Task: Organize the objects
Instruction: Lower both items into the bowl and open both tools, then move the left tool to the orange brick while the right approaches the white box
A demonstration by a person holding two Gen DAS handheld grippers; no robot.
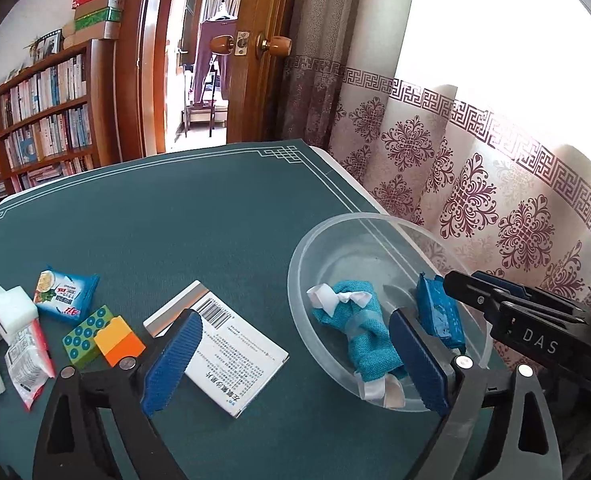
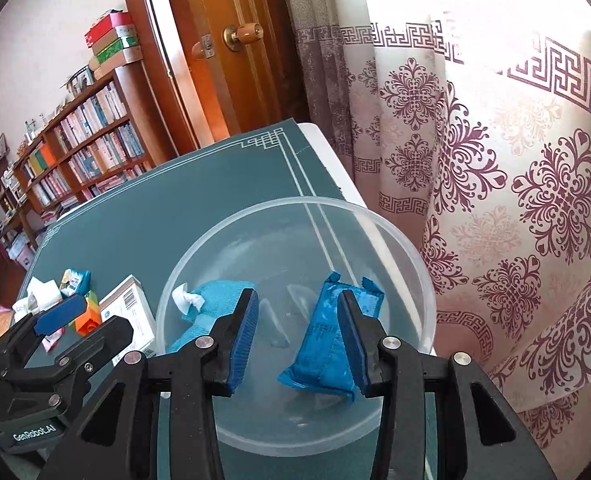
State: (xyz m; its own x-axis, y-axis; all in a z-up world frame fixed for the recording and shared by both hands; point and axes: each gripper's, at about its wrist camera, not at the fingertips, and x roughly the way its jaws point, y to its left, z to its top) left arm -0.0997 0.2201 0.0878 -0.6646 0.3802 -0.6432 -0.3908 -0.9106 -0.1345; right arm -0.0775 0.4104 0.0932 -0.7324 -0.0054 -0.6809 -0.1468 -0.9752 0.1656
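The left tongs (image 1: pixel 295 360) are spread wide and released, with nothing between the pads; no grip is needed, since the teal cloth bundle (image 1: pixel 359 328) tied with white ribbon lies inside the clear plastic bowl (image 2: pixel 375 216), just beyond the right pad. The right tongs (image 2: pixel 297 338) are held part-open above the same bowl. Their right pad lies against the blue packet (image 2: pixel 327 356), while the left pad stands clear of it, so the packet is judged to be let go, resting on the bowl's floor

The bowl is set near the table's (image 1: pixel 215 216) right edge, beside the curtain, apparently as the collecting place, with both blue things laid in it side by side and apart

Toward the table's left edge the unsorted things are left in a loose group: a white barcode box (image 1: pixel 231 356) nearest the bowl, then an orange block (image 1: pixel 117 344), a green dotted block (image 1: pixel 87 336), a blue snack pack (image 1: pixel 65 294), and white foam pieces (image 1: pixel 7 312) over a red-and-white sachet (image 1: pixel 27 364) at the far left. These are judged still to be gathered
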